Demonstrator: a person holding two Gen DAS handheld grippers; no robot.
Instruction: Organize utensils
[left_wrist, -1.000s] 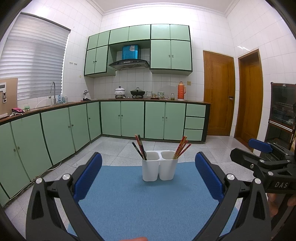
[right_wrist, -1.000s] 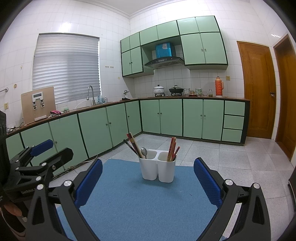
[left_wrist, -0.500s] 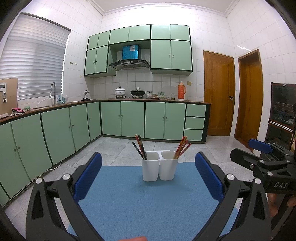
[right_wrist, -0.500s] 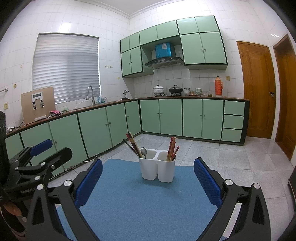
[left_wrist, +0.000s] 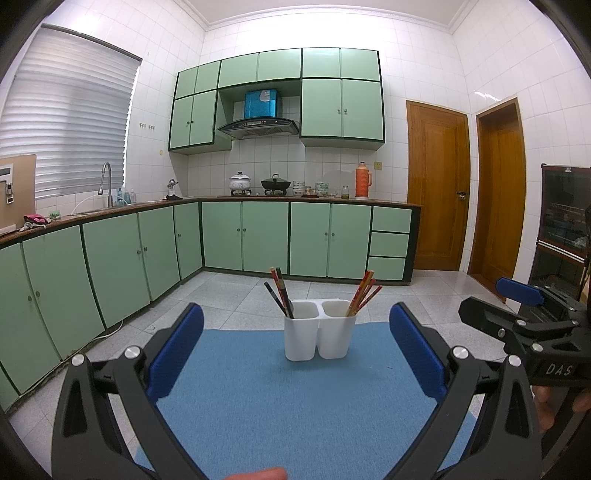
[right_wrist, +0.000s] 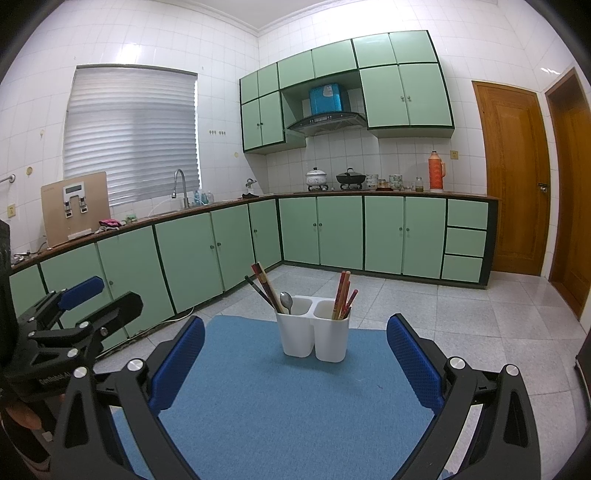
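A white two-compartment utensil holder (left_wrist: 318, 329) (right_wrist: 313, 336) stands upright near the far edge of a blue mat (left_wrist: 277, 398) (right_wrist: 291, 398). Its left cup holds dark and red chopsticks (left_wrist: 279, 295) (right_wrist: 264, 288) and a metal spoon (right_wrist: 286, 301). Its right cup holds red chopsticks (left_wrist: 364, 297) (right_wrist: 342, 299). My left gripper (left_wrist: 295, 349) is open and empty, well short of the holder. My right gripper (right_wrist: 295, 354) is also open and empty, beside the left one. Each gripper shows at the edge of the other's view.
The mat lies on a surface above a tiled kitchen floor (left_wrist: 229, 295). Green cabinets (left_wrist: 147, 251) run along the left and back walls. Wooden doors (left_wrist: 437, 192) and a dark glass-front cabinet (left_wrist: 565, 229) stand at the right.
Both grippers have drifted very slightly; the holder sits a touch farther in the views. Nothing was taken hold of or let go.
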